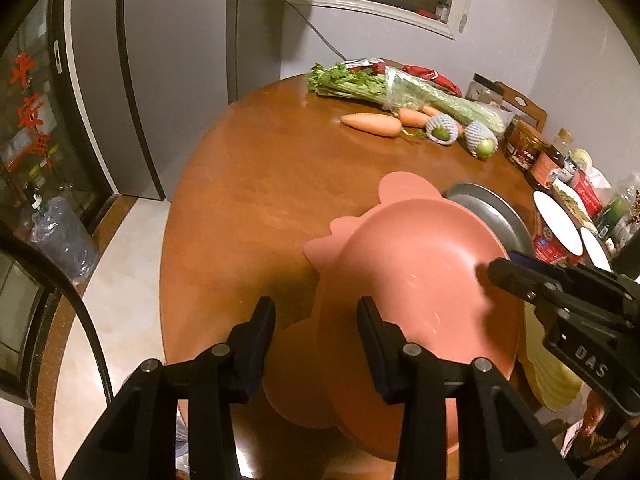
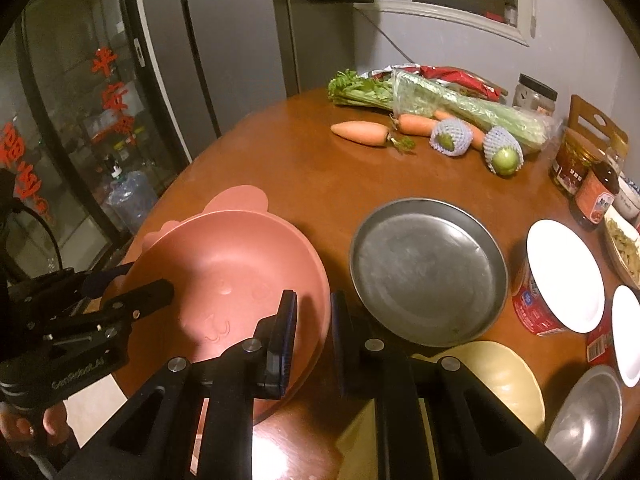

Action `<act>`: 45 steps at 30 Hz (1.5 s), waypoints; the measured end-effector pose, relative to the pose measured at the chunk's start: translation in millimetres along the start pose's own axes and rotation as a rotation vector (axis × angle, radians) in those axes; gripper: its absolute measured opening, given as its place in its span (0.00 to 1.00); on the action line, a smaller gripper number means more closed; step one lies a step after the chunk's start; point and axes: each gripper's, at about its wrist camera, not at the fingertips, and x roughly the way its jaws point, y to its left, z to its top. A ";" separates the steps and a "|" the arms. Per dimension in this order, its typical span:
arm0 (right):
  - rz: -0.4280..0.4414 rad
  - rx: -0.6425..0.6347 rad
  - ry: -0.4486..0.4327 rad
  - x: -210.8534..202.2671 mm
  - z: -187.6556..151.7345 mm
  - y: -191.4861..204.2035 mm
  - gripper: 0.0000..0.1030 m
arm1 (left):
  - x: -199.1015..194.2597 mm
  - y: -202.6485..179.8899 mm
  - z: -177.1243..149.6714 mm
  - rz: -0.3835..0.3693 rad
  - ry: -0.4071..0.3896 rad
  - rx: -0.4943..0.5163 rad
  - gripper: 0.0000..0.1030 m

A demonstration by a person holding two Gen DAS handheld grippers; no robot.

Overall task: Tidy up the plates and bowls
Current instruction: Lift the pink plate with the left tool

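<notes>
A round wooden table (image 2: 280, 152) fills the scene. At its far side lies a bunch of celery (image 2: 440, 98) in clear plastic, with red snack packets (image 2: 456, 76) just behind it. In front of the celery rest carrots (image 2: 360, 132) and two green fruits in white foam netting (image 2: 502, 152). Sauce jars (image 2: 572, 160) crowd the table's right edge. Beyond the table's left side stands a grey refrigerator (image 2: 224, 40), and a water bottle (image 2: 132, 196) sits on the floor.
</notes>
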 end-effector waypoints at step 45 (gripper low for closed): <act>-0.007 0.054 0.092 43.1 12.5 -8.5 0.21 | 42.8 5.2 11.9 0.006 0.069 0.013 0.42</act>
